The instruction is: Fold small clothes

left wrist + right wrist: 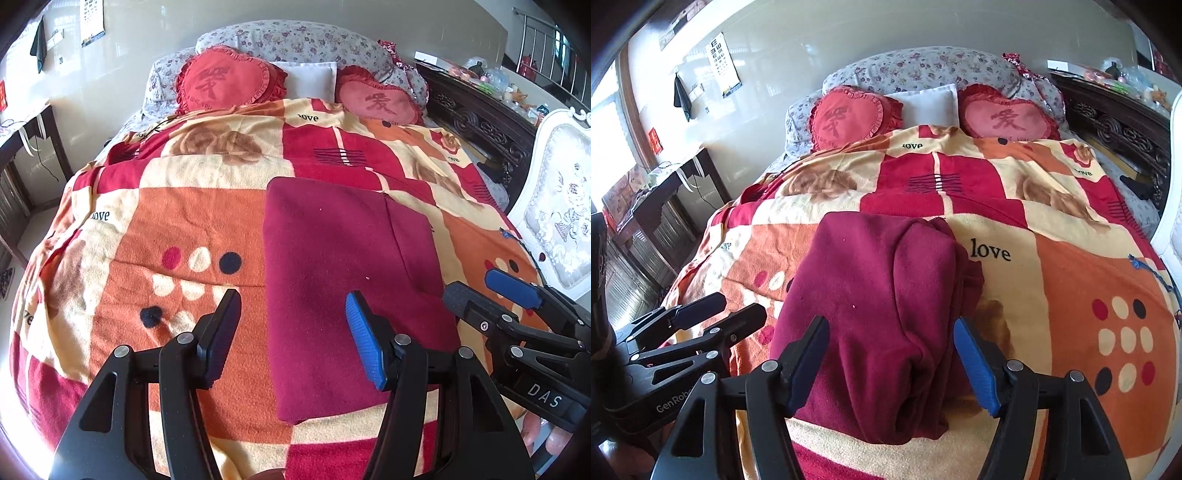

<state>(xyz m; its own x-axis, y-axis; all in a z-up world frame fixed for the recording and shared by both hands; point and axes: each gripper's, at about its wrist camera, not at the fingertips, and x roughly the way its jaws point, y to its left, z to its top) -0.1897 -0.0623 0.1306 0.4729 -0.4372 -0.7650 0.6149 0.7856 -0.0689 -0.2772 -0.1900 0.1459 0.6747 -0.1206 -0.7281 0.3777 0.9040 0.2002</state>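
A dark red garment (343, 273) lies folded flat on the bed's patterned blanket (177, 229); in the right wrist view the garment (882, 314) shows a folded flap along its right side. My left gripper (291, 339) is open and empty, hovering above the garment's left edge near the bed's front. My right gripper (892, 365) is open and empty, above the garment's near end. The right gripper also shows in the left wrist view (491, 291), to the right of the garment. The left gripper shows in the right wrist view (735, 314), left of the garment.
Two red heart cushions (225, 79) (376, 99) and a white pillow (310, 79) lie at the bed's head. A dark carved sideboard (480, 118) and a white chair (561, 206) stand on the right. A dark desk (657, 199) stands on the left.
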